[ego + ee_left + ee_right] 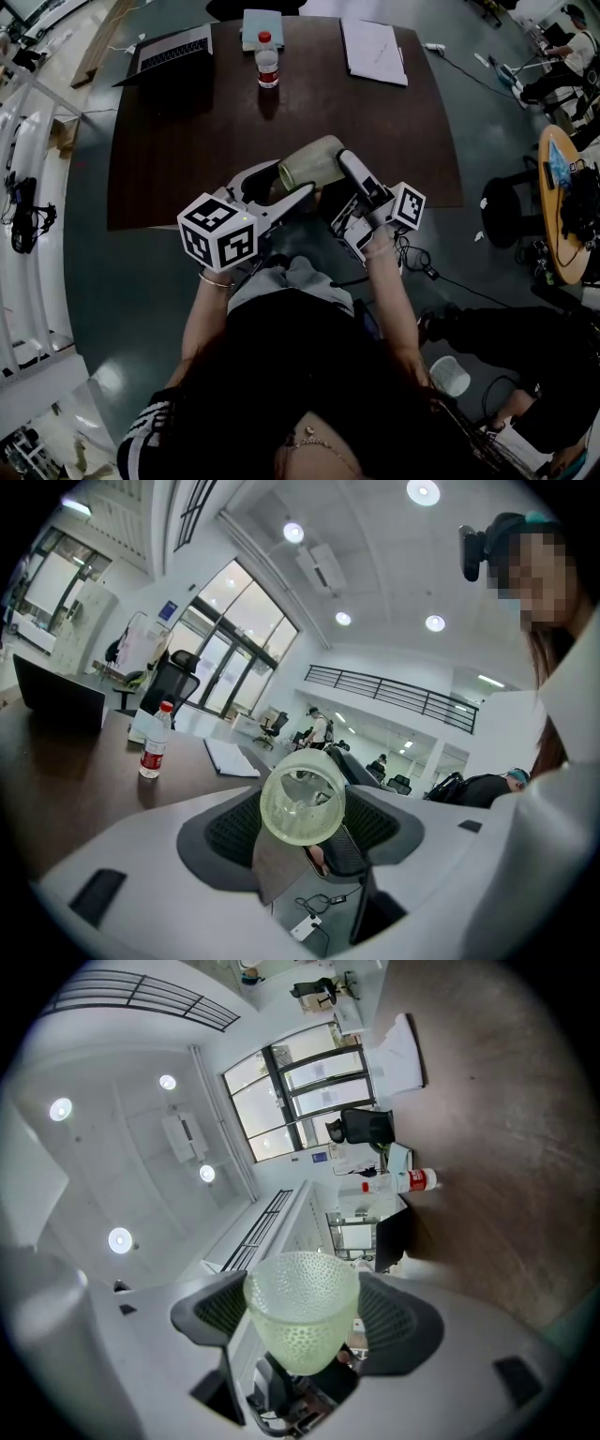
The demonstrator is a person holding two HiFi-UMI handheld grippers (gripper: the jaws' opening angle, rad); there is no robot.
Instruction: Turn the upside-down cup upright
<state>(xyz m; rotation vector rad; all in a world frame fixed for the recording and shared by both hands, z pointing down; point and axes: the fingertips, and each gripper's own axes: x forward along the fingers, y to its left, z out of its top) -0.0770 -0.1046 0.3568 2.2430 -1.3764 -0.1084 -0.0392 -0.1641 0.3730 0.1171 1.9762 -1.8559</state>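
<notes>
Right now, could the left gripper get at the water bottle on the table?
Probably not yet. The left gripper is closed on the cup, which the right gripper also grips, and the water bottle stands far across the table. The bare tabletop between leaves the way open, though.

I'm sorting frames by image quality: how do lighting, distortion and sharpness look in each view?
Head view: dim, strong barrel distortion, table edges bowed. Left gripper view: bright, ceiling lights blown out, black corners, cup sharp. Right gripper view: same fisheye bend, lights flaring, cup's dotted texture crisp.
</notes>
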